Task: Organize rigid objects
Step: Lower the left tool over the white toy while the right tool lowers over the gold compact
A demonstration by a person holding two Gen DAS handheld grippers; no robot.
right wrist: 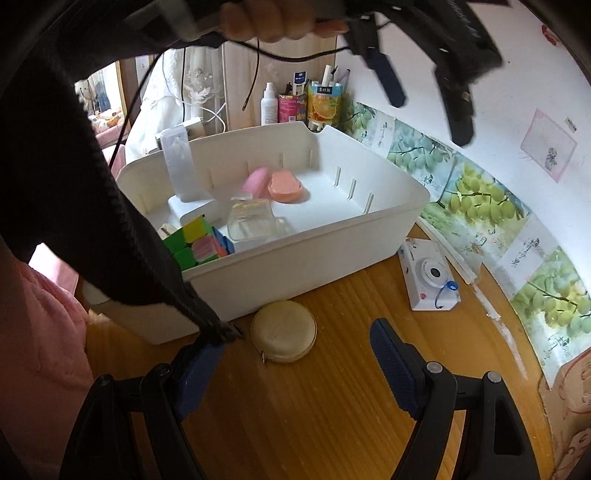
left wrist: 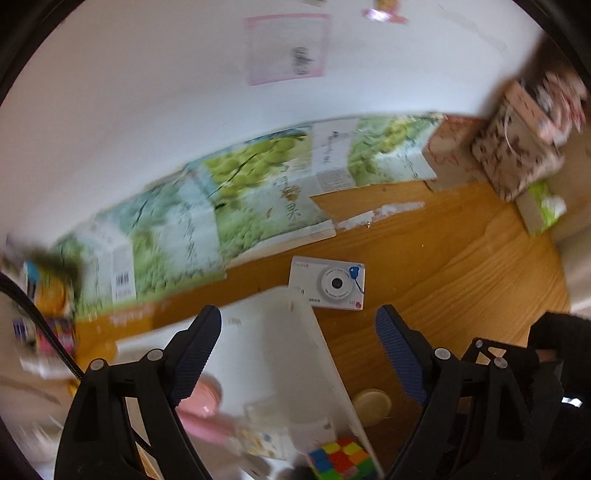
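While both grippers hang over a wooden counter (right wrist: 332, 406), a white storage bin (right wrist: 295, 258) sits at its far left, already holding a colour cube (right wrist: 195, 240), a clear plastic box (right wrist: 253, 219), a pink case (right wrist: 255, 182) and an orange case (right wrist: 284, 186). Just right of the bin, a white toy camera (right wrist: 430, 278) lies flat on the counter near the grape-print wall panel (right wrist: 476, 199). A round beige pouch (right wrist: 283, 330) rests just beside the bin's near wall. The right gripper (right wrist: 295, 354) points down at the pouch, fingers apart and empty. The left gripper (left wrist: 299, 350), held in a hand (right wrist: 266, 18), hangs above the bin's right edge, fingers apart; its own view is blurred, so what else lies in the bin is unclear.
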